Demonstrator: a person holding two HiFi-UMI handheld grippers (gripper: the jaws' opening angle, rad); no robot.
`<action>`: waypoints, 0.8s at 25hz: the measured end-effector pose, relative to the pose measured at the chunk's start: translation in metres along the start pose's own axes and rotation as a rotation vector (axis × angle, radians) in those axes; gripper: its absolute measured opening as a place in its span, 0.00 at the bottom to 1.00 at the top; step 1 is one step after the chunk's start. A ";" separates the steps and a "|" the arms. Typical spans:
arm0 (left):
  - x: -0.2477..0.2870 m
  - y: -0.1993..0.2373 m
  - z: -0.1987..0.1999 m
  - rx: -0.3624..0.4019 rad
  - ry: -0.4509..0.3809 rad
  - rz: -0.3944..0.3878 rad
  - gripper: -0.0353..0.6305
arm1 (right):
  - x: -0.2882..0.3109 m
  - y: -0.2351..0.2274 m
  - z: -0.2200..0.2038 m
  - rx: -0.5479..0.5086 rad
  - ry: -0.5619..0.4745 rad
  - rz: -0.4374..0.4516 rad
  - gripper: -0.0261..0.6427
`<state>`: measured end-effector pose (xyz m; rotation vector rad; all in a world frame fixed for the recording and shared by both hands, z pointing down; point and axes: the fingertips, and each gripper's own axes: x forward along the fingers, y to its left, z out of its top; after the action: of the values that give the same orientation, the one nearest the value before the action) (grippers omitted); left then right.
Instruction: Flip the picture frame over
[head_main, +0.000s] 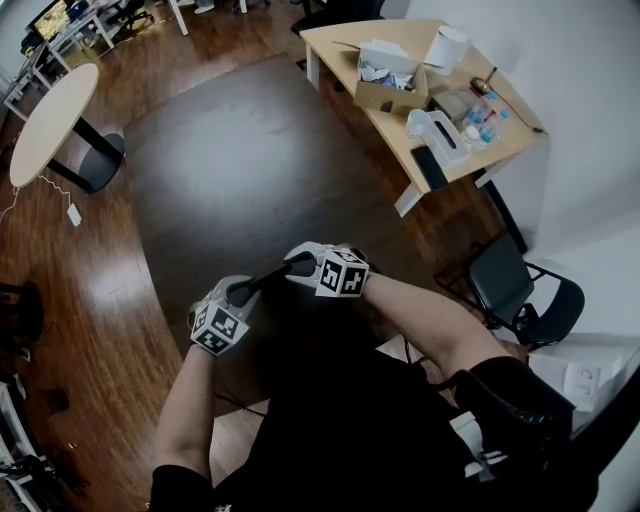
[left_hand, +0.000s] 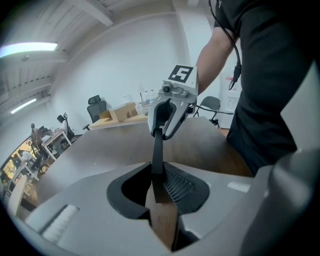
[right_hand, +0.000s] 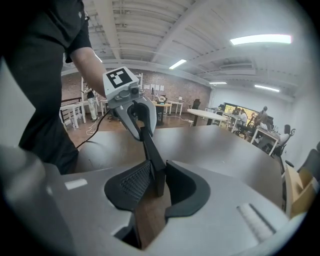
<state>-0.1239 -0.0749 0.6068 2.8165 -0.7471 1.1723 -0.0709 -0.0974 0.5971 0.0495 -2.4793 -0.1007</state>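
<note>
L side first: left gripper (head_main: 240, 291) is clamped on one end of the picture frame (head_main: 271, 277). In its own view the ribbed pads (left_hand: 176, 184) pinch a thin dark edge, w/ nothing else between them. The right gripper (head_main: 301, 262) has the opposite end, jaws likewise closed on that edge. So the frame spans the two, seen edge-on, close in front of the person's torso over the near part of the dark table (head_main: 230, 150). Can't tell whether its lower edge touches the tabletop.

Judgement: mid-flip, frame up on edge, not yet laid down on the other face.

Risks from here:
- Both grips are on a narrow rim, so little pad area. If one wrist rolls faster than the other, the frame prob. twists in the pads and slips out at one end.
- If one end slips, the frame swings on the other and knocks the table. If it's glazed (can't tell), the glass could crack.
- Pulling the hands apart drags the rim out of the jaws; pushing them together could bow a thin frame.
- Letting go before it lies flat means a drop and slap.
- The frame is v. close to the body, so little room to turn; it may catch on clothing or the cable.

The beige desk (head_main: 400, 130) w/ boxes and the chair (head_main: 525, 290) sit well apart, no hazard.
</note>
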 end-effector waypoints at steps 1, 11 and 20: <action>0.001 0.000 -0.002 0.012 0.009 0.001 0.16 | 0.001 0.001 -0.001 -0.004 0.002 -0.003 0.19; -0.001 -0.019 -0.014 0.011 0.024 -0.053 0.16 | 0.006 0.017 -0.003 -0.023 0.014 0.011 0.19; 0.007 -0.041 -0.005 0.008 0.012 -0.082 0.16 | -0.008 0.029 -0.015 -0.011 0.031 0.012 0.20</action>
<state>-0.1057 -0.0403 0.6221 2.8139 -0.6213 1.1818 -0.0557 -0.0688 0.6065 0.0308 -2.4478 -0.1075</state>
